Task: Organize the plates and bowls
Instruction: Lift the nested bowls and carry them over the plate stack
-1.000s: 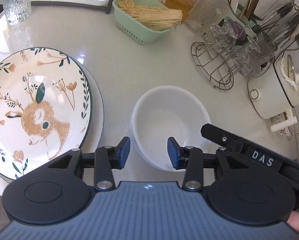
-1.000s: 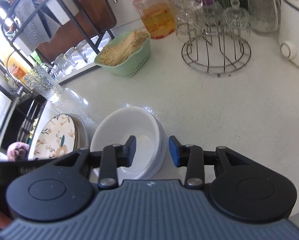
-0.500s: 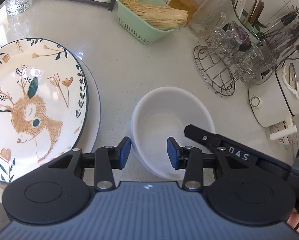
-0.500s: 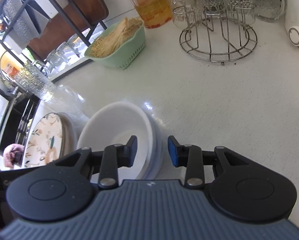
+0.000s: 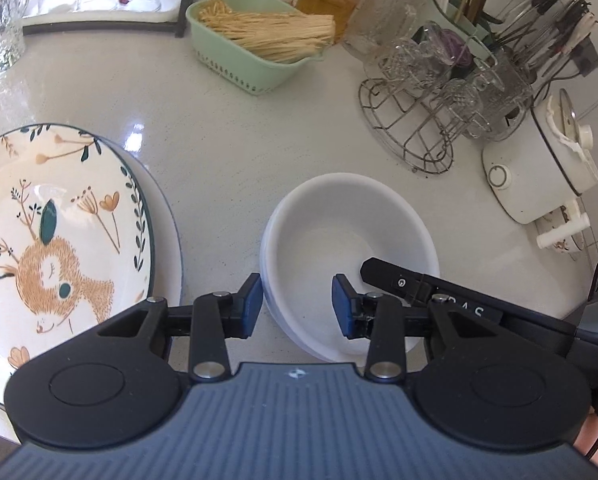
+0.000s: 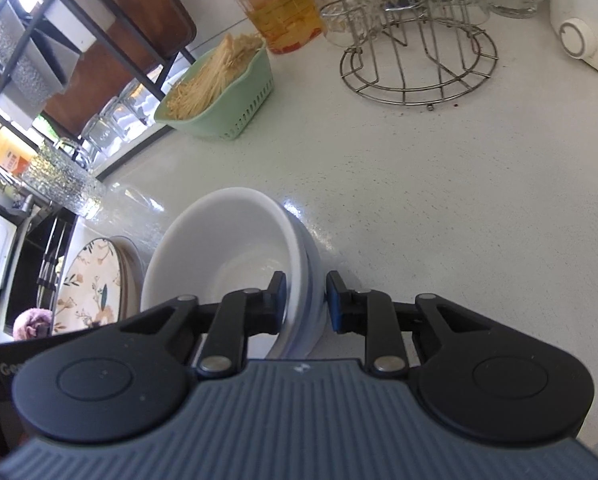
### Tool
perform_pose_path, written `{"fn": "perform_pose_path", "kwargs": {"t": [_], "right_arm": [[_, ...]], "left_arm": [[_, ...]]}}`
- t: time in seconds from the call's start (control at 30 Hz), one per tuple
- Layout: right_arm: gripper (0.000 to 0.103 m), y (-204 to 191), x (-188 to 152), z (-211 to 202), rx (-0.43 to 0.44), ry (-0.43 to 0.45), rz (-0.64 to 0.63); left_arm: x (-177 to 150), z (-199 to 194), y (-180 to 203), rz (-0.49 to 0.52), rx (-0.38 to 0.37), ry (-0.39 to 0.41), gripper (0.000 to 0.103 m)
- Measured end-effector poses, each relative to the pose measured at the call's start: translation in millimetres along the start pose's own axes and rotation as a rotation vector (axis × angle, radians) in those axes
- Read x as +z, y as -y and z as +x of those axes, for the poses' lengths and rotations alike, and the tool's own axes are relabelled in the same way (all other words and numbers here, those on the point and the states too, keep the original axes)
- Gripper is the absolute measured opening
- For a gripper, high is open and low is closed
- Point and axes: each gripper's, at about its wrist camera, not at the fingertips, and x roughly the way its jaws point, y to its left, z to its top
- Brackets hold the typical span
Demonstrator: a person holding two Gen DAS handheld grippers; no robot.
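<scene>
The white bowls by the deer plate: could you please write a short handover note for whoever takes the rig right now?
Right gripper: jaws have just been closing across the near rim of the white bowls, one finger inside, one outside; whether the pads press yet is unclear.
Left gripper: open, straddling the bowls' left rim, gripping nothing.
Bowls: nested on the counter.
Deer plate: stacked on another plate, left of the bowls.
Done: stacks formed.
Left: probably move the bowls.

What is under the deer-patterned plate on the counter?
The round deer-patterned ceramic plate lies on top of at least one plain pale plate, whose rim shows at its right edge. The right wrist view shows stacked rims there, but their count and faces are covered.
</scene>
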Motion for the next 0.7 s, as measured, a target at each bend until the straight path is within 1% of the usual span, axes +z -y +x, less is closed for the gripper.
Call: {"fn": "perform_pose_path", "kwargs": {"t": [0.33,0.7], "right_arm": [[0.027,-21.3,-3.0,-34.0,-0.021,0.068,0.031],[0.027,-57.7,-3.1,-58.8,0.004,0.117,0.043]], "left_arm": [[8.1,-35.1,2.2,0.014,-0.057,0.030,0.043],[19.0,-80.0,-16.1,0.002,-0.078,0.067,0.044]]}}
